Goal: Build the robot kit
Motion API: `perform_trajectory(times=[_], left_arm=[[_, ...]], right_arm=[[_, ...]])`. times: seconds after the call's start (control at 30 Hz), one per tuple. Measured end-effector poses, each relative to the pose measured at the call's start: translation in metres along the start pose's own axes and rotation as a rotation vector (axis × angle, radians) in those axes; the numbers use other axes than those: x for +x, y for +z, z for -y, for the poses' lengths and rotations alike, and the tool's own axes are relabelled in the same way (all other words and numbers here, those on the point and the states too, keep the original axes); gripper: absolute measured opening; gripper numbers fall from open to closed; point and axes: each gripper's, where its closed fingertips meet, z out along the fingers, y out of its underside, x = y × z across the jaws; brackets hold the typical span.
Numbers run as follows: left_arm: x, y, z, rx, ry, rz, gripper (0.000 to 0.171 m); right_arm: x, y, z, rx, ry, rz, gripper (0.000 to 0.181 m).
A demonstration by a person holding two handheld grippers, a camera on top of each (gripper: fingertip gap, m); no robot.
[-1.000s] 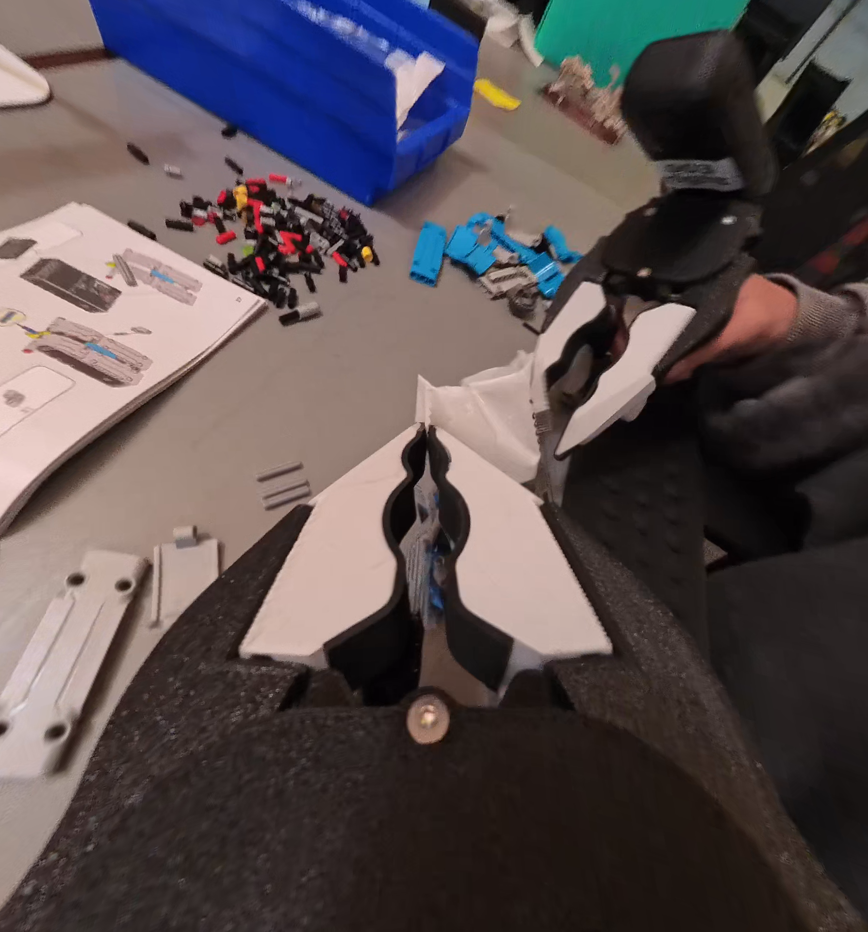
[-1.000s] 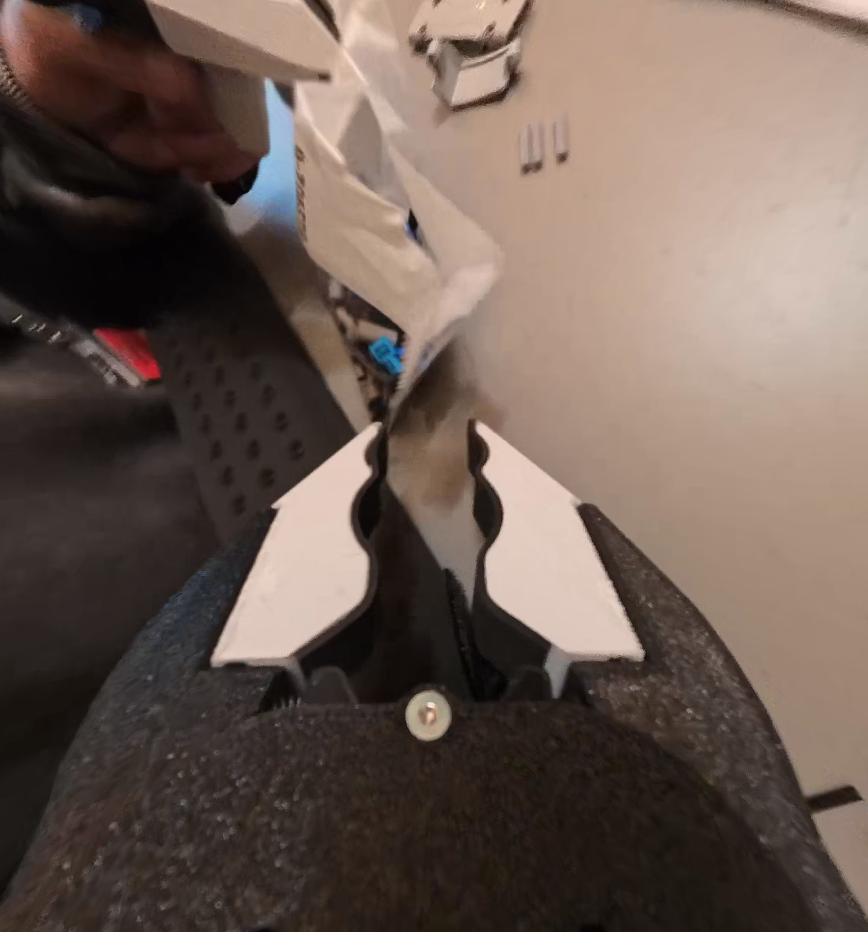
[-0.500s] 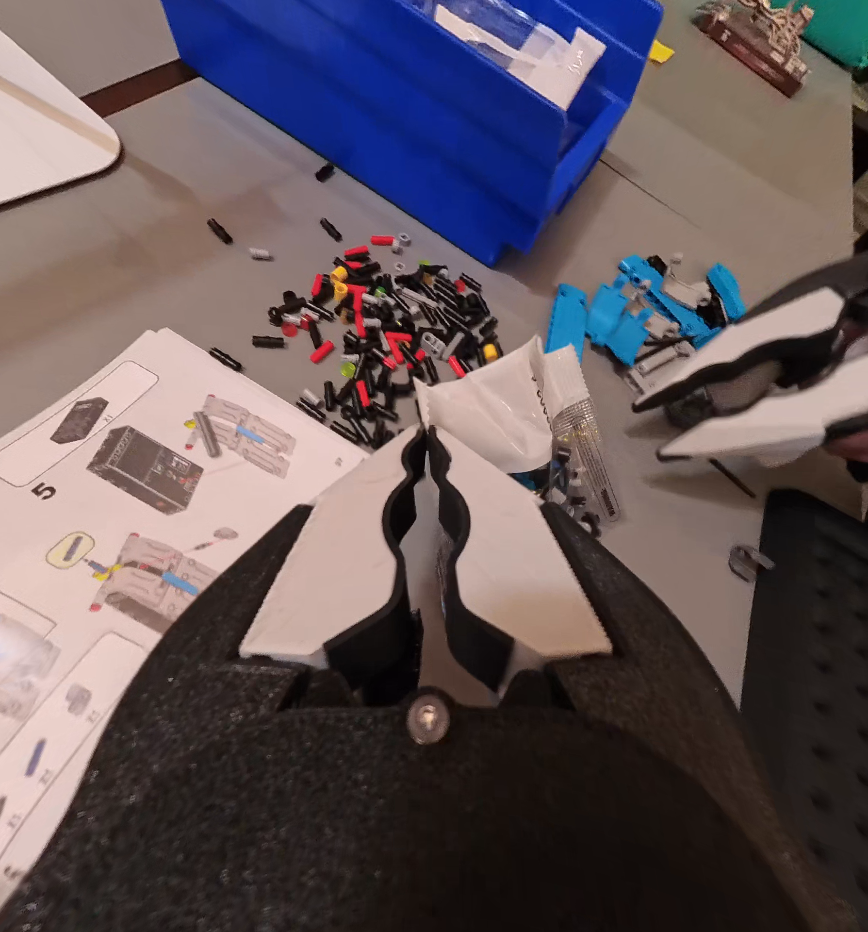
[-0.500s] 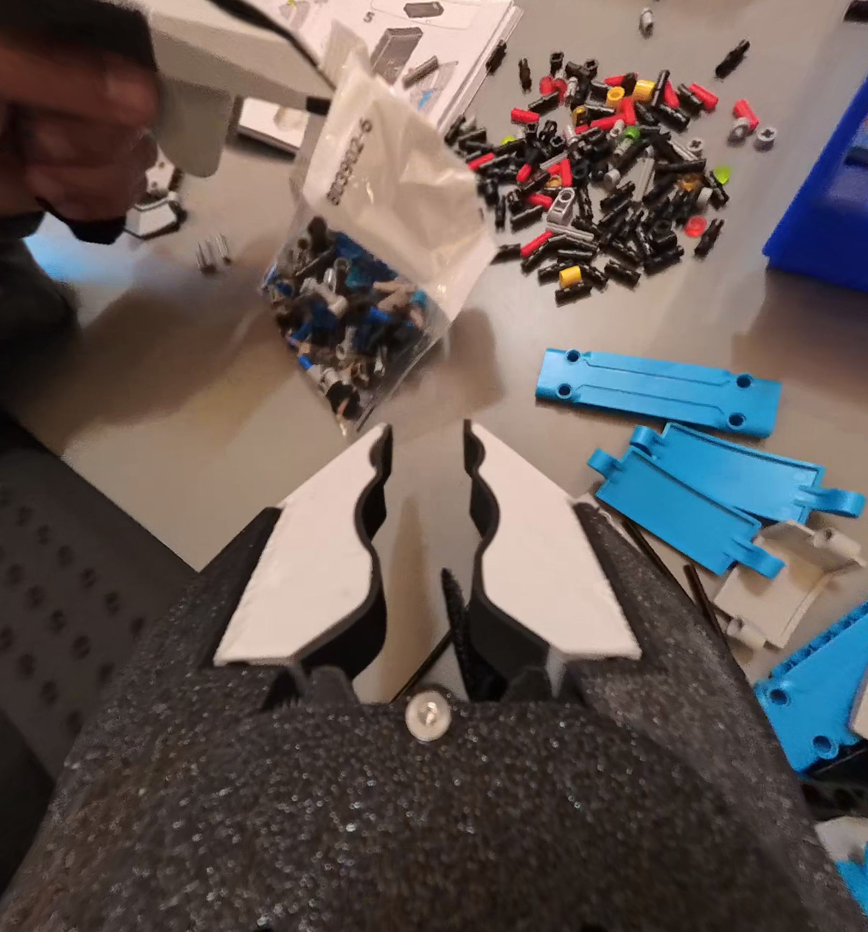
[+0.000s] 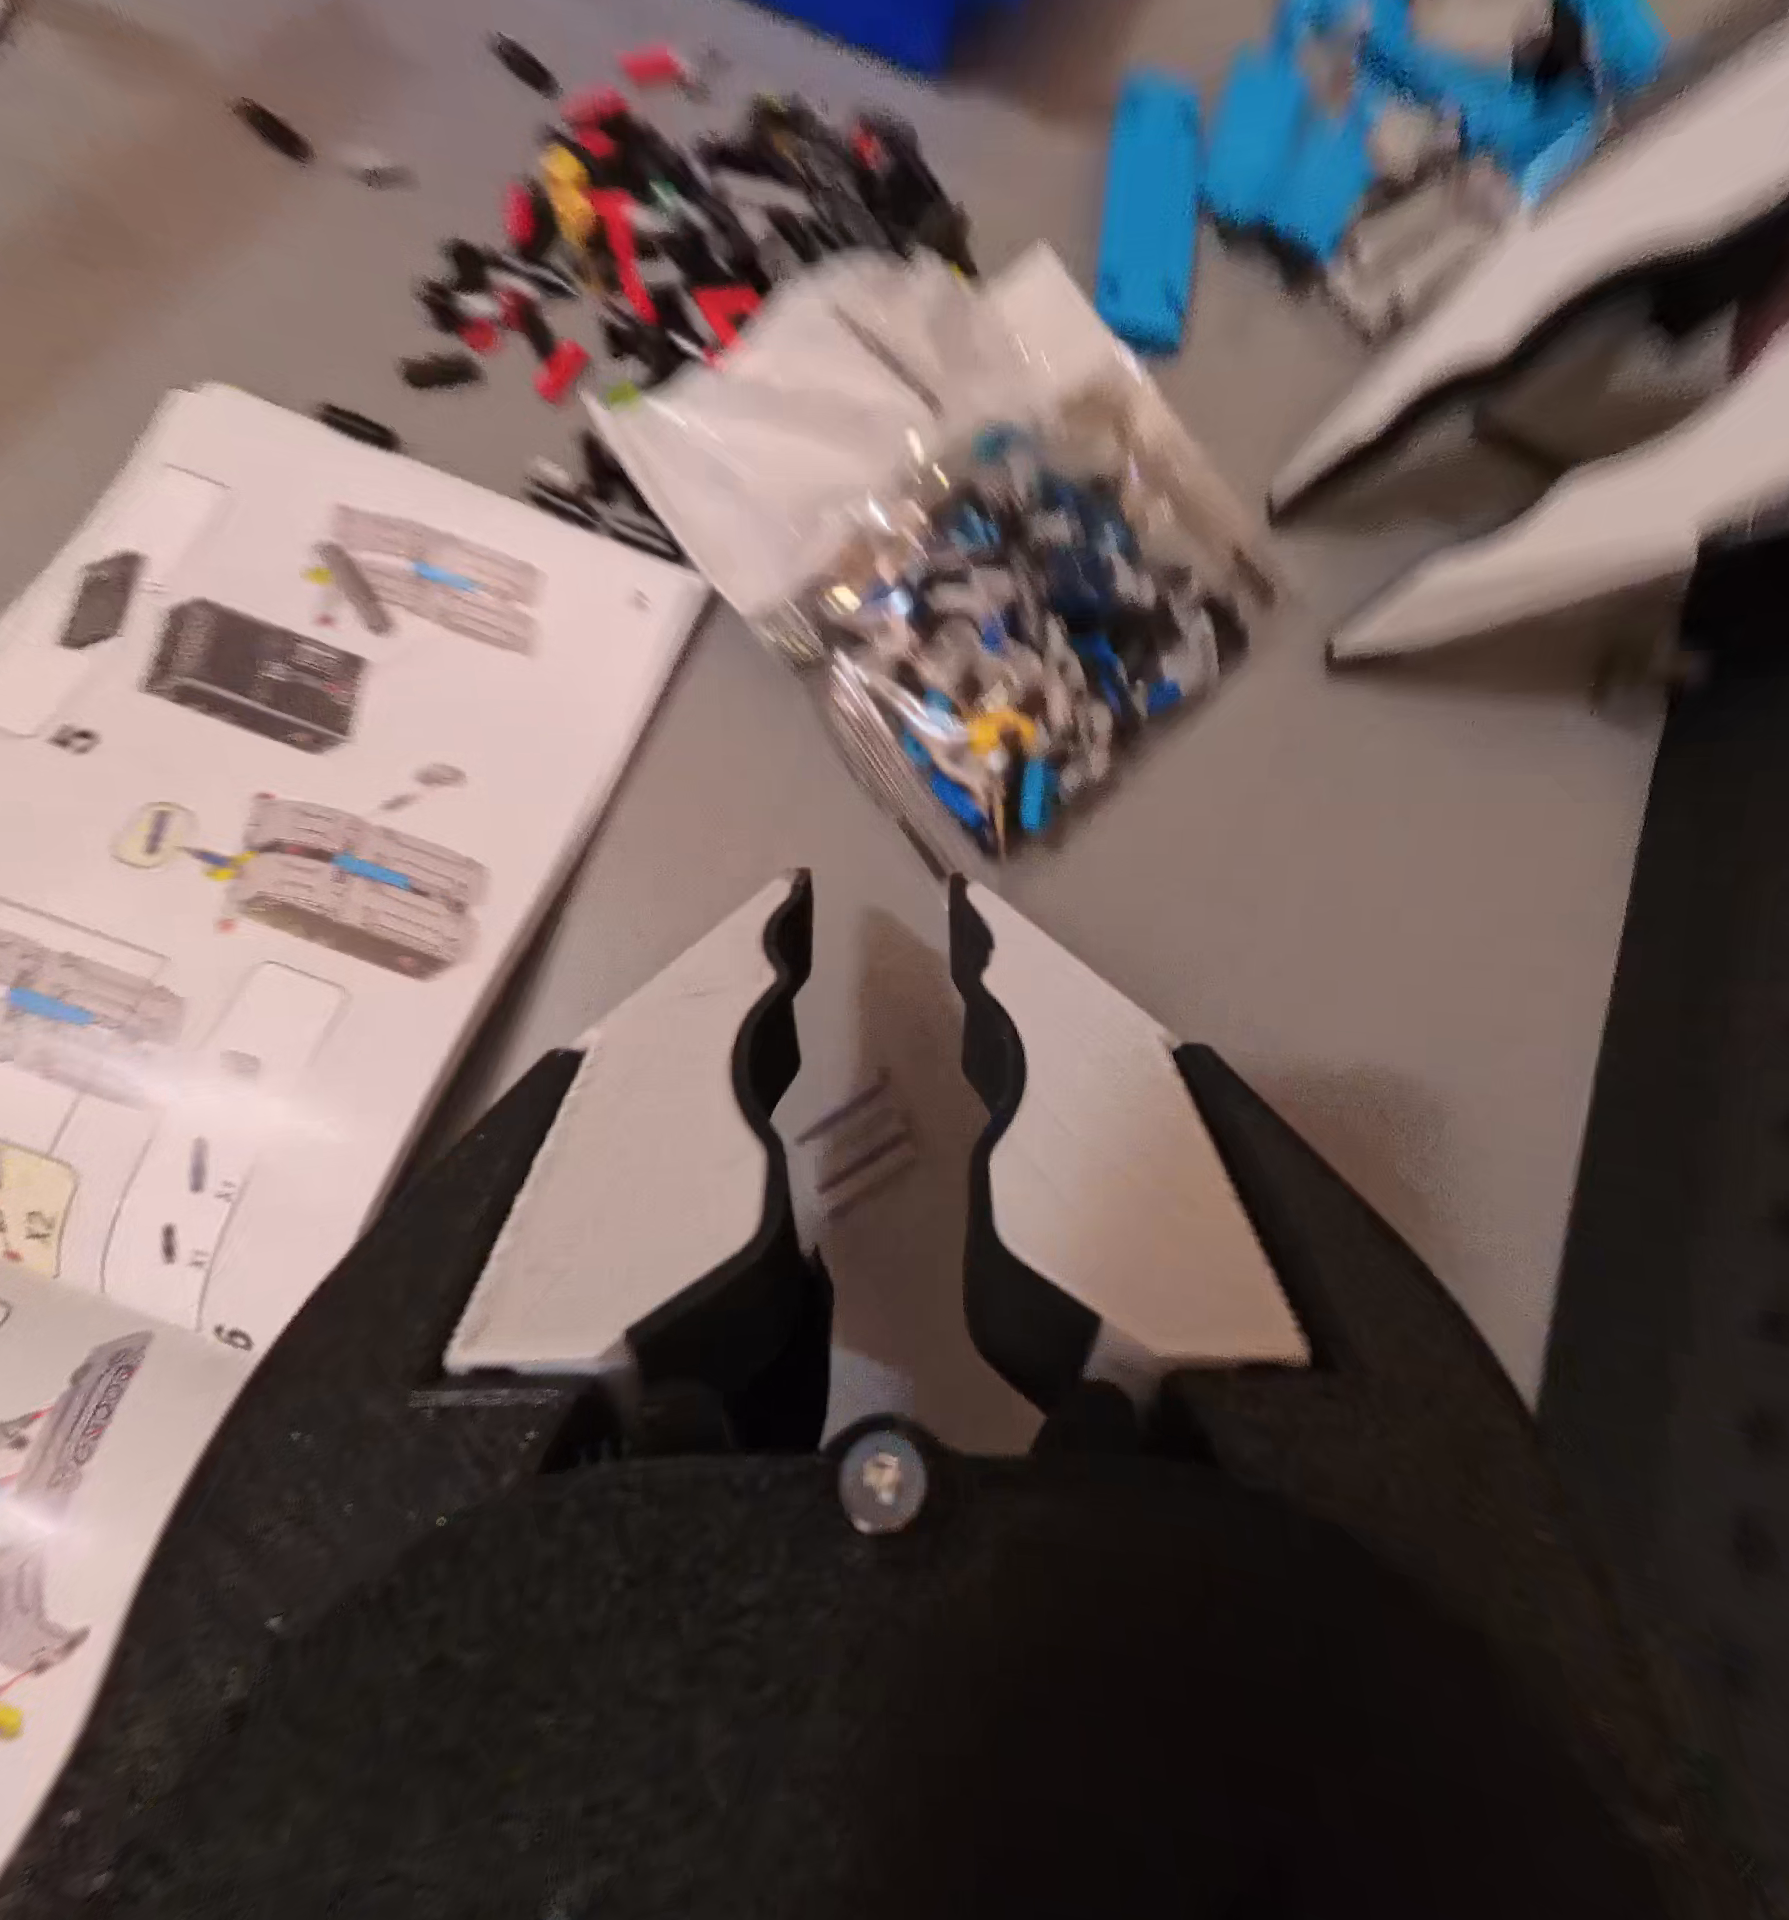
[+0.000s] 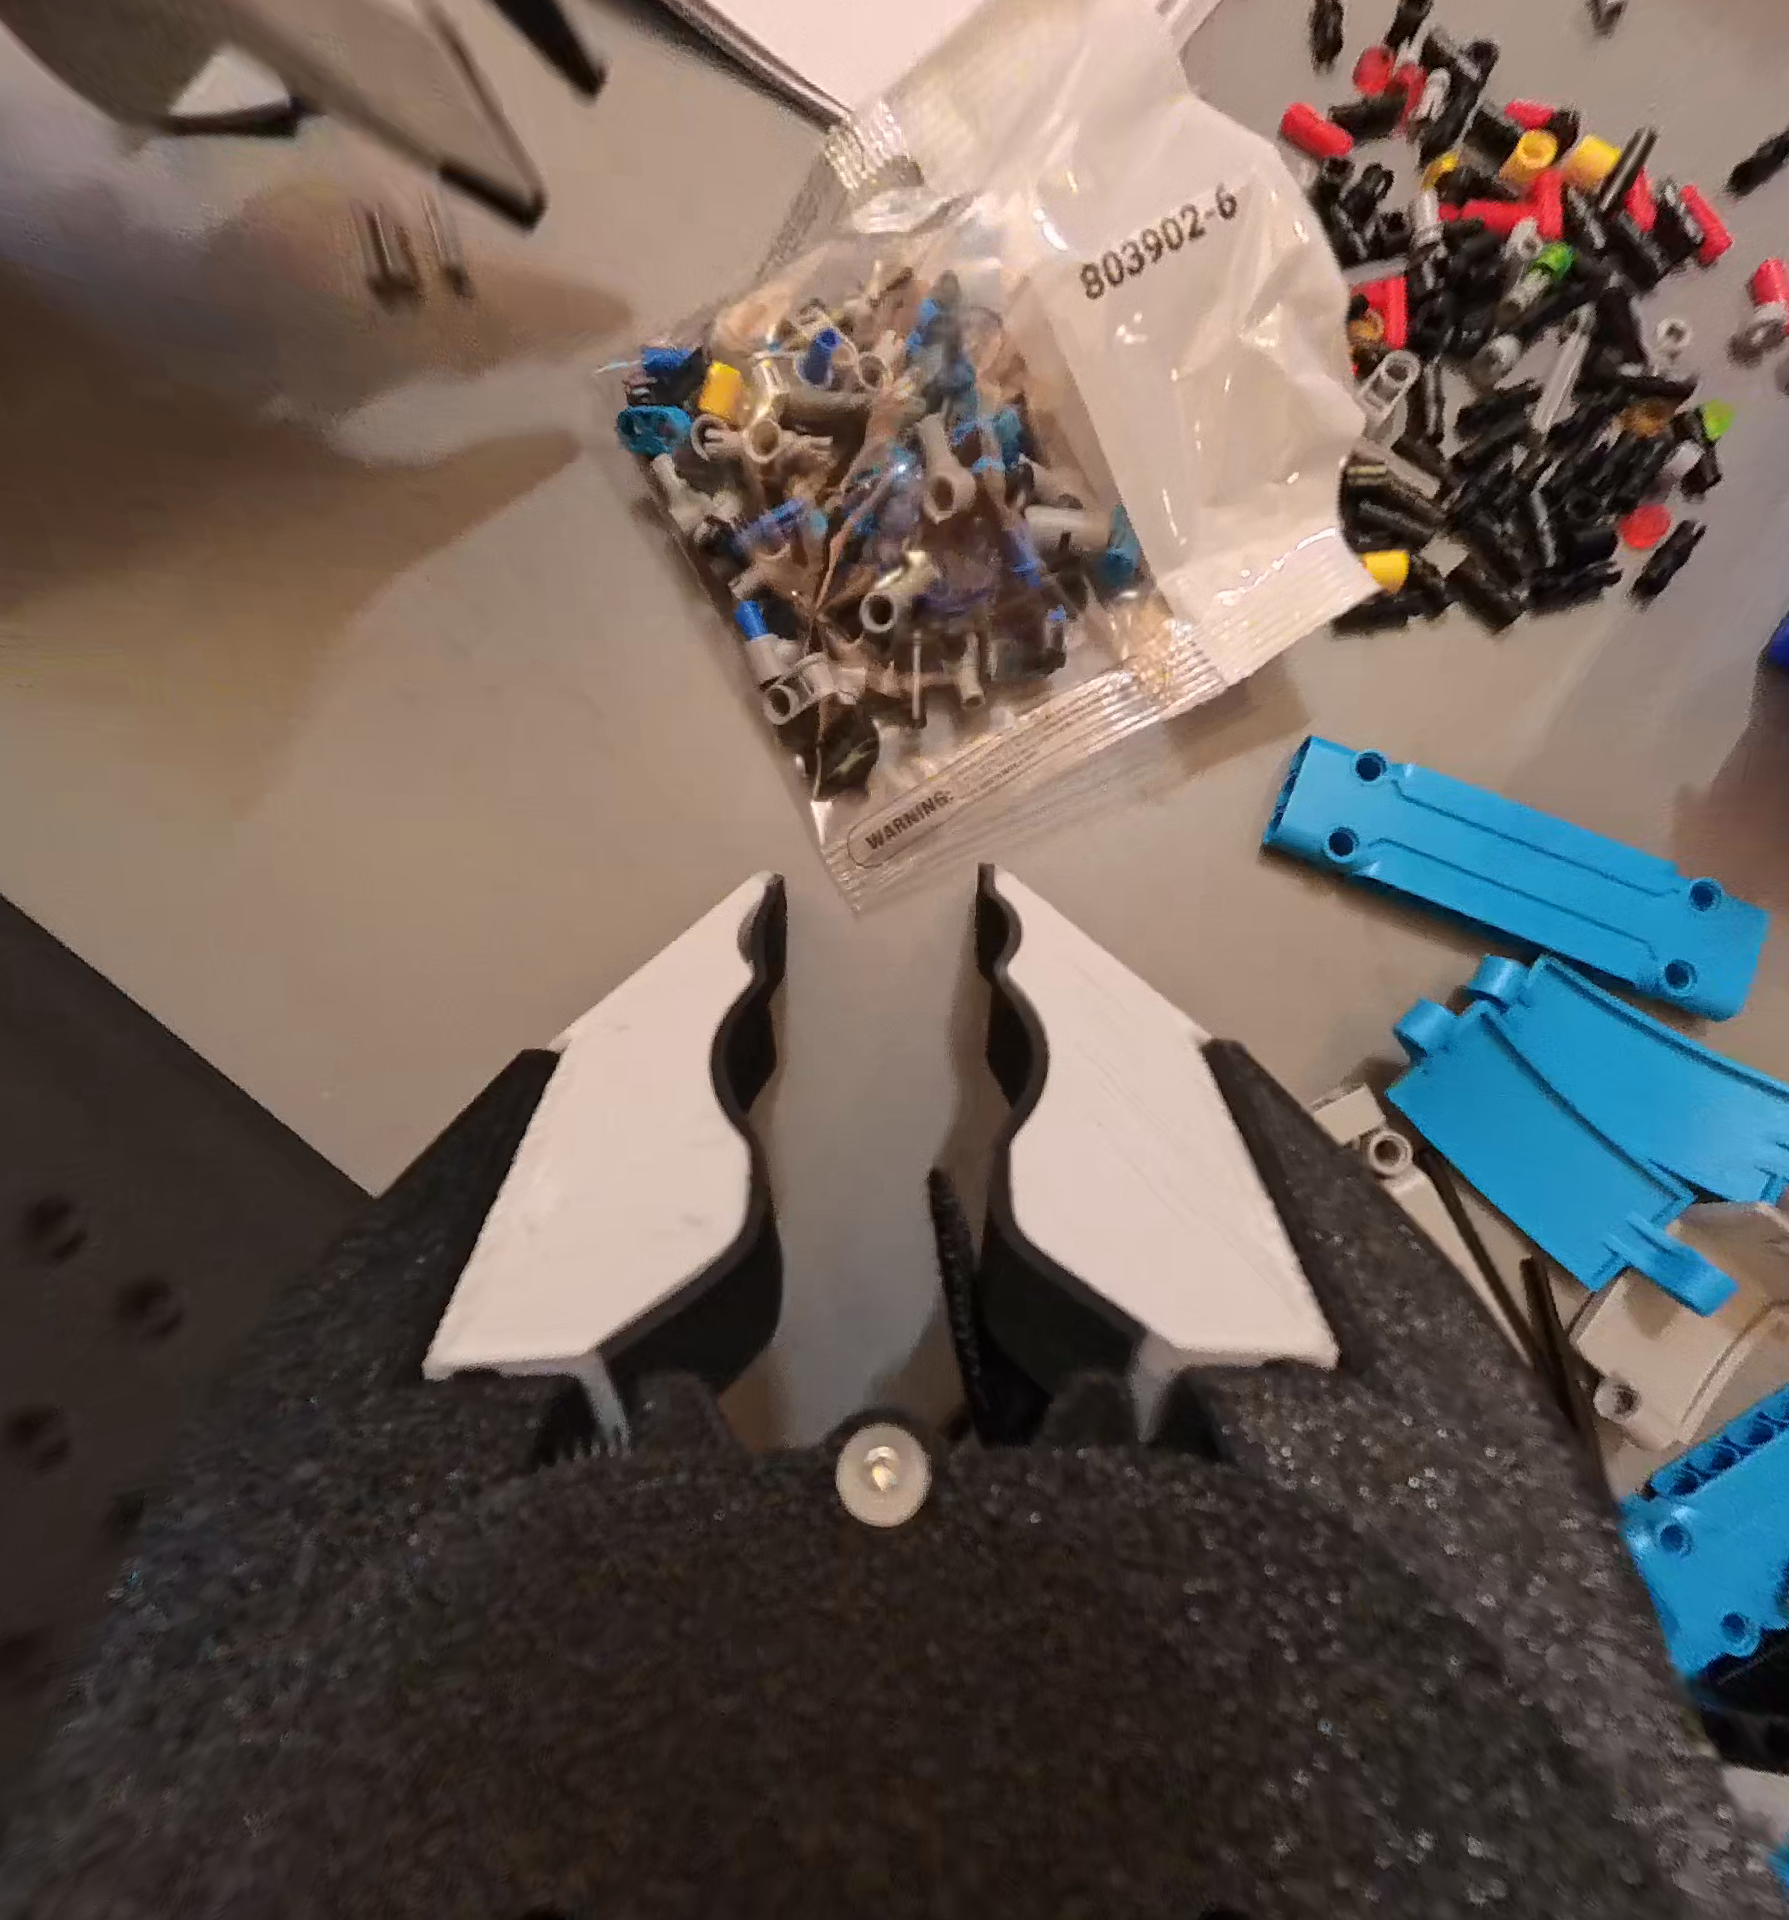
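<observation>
Both my grippers are empty. Left gripper [image 5: 877, 894]: jaws parted a moderate gap, nothing between them, bare grey worktop [image 5: 1337, 935] showing through. Right gripper [image 6: 879, 888]: same, jaws apart, nothing held.

Clear plastic bag [image 6: 983, 468] of small parts (blue, grey, black, one yellow) lies flat on the worktop, just ahead of both grippers' tips and touching neither. In the right wrist view its sealed bottom corner sits just beyond my right fingertips; a printed white patch covers its far half. In the left wrist view the bag [image 5: 973, 582] is ahead and slightly right of the tips, heavily motion-blurred.

Around it:
- Loose pile of small pins [image 6: 1534, 312], mostly black with red, yellow and green ones, right against the bag's far side; the bag edge overlaps some of them.
- Blue panels [image 6: 1513, 883] on the worktop to the right of my right gripper, with grey pieces beneath them.
- Open instruction booklet [image 5: 246, 831] to the left of my left gripper, its corner close to the bag.
- Three short grey bars [image 5: 859, 1143] lying on the worktop, seen between my left jaws.
- Black perforated mat [image 6: 90, 1195] along the near worktop edge.
</observation>
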Motion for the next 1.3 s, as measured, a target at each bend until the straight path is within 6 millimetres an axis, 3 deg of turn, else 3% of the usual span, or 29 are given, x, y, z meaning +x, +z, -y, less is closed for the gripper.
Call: perform_trajectory(times=[0.1, 0.23, 0.33, 0.53, 0.83, 0.93, 1.07, 1.13, 1.3], left_arm=[[0.015, 0.009, -0.021, -0.094, 0.123, -0.015, 0.025], [0.017, 0.024, -0.01, -0.064, -0.036, -0.08, 0.025], [0.019, 0.029, -0.009, -0.072, 0.024, -0.047, 0.022], [0.02, 0.037, -0.003, -0.078, 0.098, 0.054, 0.003], [0.022, 0.024, 0.014, -0.091, 0.181, 0.057, 0.001], [0.023, 0.016, 0.018, -0.113, 0.257, 0.028, 0.001], [0.025, 0.016, 0.014, -0.194, 0.432, -0.012, 0.001], [0.027, 0.021, 0.012, -0.244, 0.374, -0.071, 0.0], [0.024, 0.022, 0.023, -0.321, 0.146, -0.25, 0.0]], right_arm=[[0.003, 0.001, 0.002, -0.003, -0.119, -0.11, 0.037], [0.003, 0.006, 0.004, 0.007, 0.011, -0.056, 0.034], [0.006, 0.007, 0.005, 0.03, 0.143, 0.016, 0.027], [0.012, 0.011, 0.008, 0.01, 0.126, -0.011, 0.003], [0.014, -0.011, 0.029, 0.066, 0.144, -0.033, 0.0], [0.011, -0.019, 0.034, 0.077, 0.246, 0.04, 0.0], [0.011, -0.015, 0.03, 0.02, 0.547, 0.225, 0.0], [0.017, -0.009, 0.027, -0.003, 0.582, 0.227, 0.0], [0.023, -0.007, 0.025, -0.024, 0.43, 0.164, 0.0]])
